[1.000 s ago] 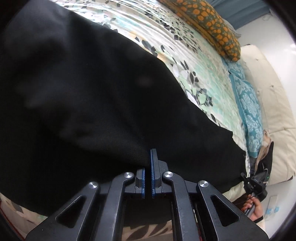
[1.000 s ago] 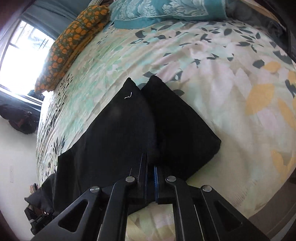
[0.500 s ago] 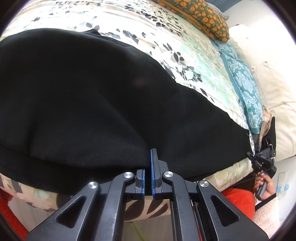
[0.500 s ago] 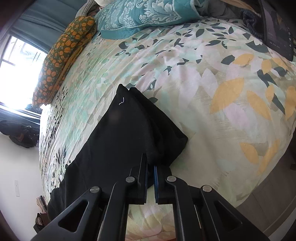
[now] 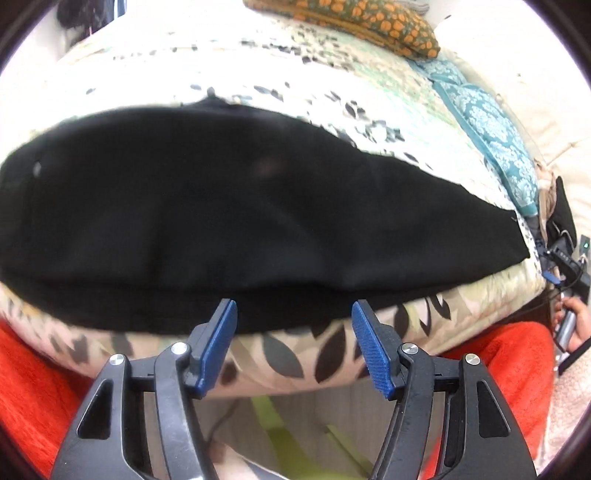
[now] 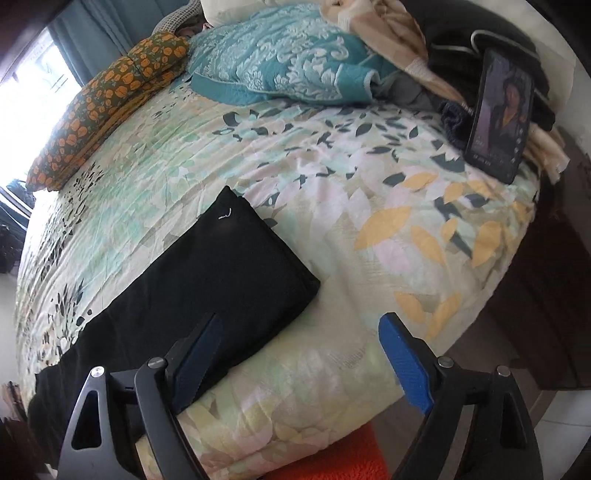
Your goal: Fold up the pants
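Two grippers are yours here, and both stand over the near edge of the bed with their jaws spreading and nothing between them. Start at the far left of your left-hand view: the black pants [image 5: 236, 206] lie flat on the leaf-print bedspread [image 5: 332, 88], stretched as one long dark band from the left edge across to the right, where the band narrows to a squared end near the bed's corner. Your left gripper [image 5: 293, 345] hangs just in front of the pants' near edge, its blue pads [image 5: 218, 343] apart and clear of the cloth. Orange fabric [image 5: 509, 354] shows low on both sides of it. Further right an orange-flowered pillow [image 5: 369, 26] lies at the top of the bed, a teal patterned blanket [image 5: 491, 125] runs down beside it, and at the far right edge a hand [image 5: 580, 321] grips the other tool's handle.

In your right-hand view, again from the left, the flowered pillow [image 6: 107, 99] lies by the bright window, the teal blanket [image 6: 280, 62] beside it. The pants [image 6: 207, 280] run up from the lower left, their squared end flat on the bedspread [image 6: 369, 184], with a small white thread on the cloth near the far corner. Your right gripper [image 6: 299, 363] is spread wide, its left pad over the pants' near edge, the right one over bare bedspread. A phone [image 6: 498, 114] leans upright at the far right against a heap of clothes, its screen lit.
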`<control>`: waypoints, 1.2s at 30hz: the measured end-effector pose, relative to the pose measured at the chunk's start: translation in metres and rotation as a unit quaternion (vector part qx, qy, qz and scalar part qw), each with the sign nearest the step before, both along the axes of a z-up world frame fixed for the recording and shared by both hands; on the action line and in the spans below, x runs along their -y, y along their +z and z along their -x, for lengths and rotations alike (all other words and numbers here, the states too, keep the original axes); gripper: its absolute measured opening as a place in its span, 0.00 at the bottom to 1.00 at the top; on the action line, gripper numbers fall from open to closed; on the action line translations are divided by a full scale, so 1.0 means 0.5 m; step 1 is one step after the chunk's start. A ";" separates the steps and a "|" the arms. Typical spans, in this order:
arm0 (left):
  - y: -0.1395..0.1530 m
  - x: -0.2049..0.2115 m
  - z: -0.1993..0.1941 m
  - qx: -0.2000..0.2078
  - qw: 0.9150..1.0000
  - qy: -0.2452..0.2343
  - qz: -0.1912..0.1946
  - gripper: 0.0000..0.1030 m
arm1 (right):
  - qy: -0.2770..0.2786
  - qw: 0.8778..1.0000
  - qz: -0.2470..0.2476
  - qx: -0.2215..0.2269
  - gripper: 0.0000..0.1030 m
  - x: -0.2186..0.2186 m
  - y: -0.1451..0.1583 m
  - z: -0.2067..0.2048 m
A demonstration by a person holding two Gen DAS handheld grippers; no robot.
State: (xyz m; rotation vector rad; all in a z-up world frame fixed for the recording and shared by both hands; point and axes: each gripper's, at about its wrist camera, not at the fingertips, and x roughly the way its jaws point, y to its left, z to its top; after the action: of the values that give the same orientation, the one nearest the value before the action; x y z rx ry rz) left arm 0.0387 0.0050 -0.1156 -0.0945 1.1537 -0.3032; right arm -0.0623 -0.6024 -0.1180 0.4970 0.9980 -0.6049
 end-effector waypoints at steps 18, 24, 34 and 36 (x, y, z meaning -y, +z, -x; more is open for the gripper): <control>0.011 -0.314 -0.029 0.051 0.981 0.188 -0.021 0.73 | 0.260 0.964 -0.022 0.043 0.84 -0.516 -0.094 -0.115; -0.075 -0.616 -0.062 -0.055 0.913 0.391 0.100 0.73 | 0.268 0.959 -0.059 0.076 0.84 -0.548 -0.075 -0.095; -0.069 -0.626 -0.082 -0.005 0.925 0.356 0.132 0.09 | 0.288 0.954 -0.033 0.075 0.84 -0.580 -0.068 -0.086; -0.044 -0.627 -0.055 -0.010 0.933 0.332 0.134 0.08 | 0.285 0.955 -0.026 0.080 0.84 -0.577 -0.062 -0.078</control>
State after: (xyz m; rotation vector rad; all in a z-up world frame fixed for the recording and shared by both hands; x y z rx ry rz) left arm 0.0664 0.3186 -0.1376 -0.7151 1.0288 0.1477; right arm -0.0233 -0.3141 -0.1493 0.2761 0.9460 -0.0189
